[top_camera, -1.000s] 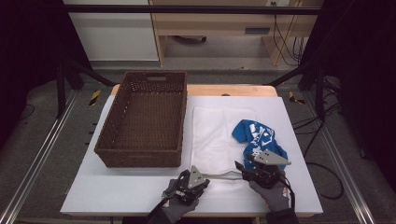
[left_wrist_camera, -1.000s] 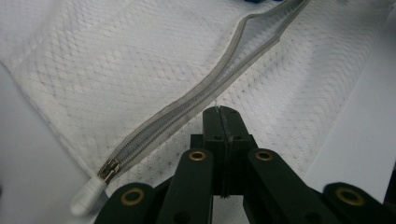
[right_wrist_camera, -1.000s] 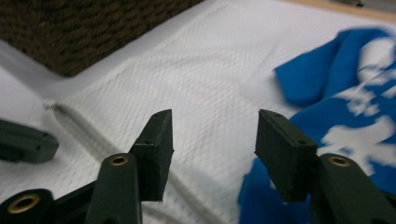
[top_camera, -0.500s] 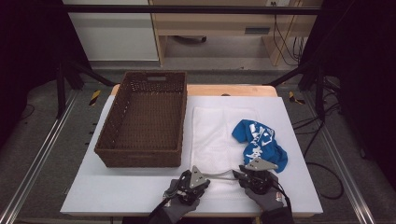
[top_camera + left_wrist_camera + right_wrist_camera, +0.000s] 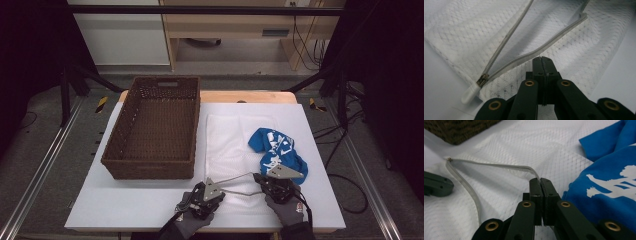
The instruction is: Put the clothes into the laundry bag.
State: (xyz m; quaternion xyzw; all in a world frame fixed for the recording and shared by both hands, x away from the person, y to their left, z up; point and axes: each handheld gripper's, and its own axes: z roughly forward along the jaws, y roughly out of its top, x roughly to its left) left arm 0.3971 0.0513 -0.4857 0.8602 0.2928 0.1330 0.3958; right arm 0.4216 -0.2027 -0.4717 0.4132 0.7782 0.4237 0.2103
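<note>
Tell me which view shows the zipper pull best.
The left gripper view: the zipper pull lies close and sharp at the closed end of the mesh bag. The right gripper view has it small and far; in the high view it is too small to make out.

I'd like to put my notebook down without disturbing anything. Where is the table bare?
Bare white table lies in front of the wicker basket, left of the left gripper. A narrow strip runs right of the blue garment. It is crowded where both grippers pinch the mesh bag; the right gripper has just closed.
</note>
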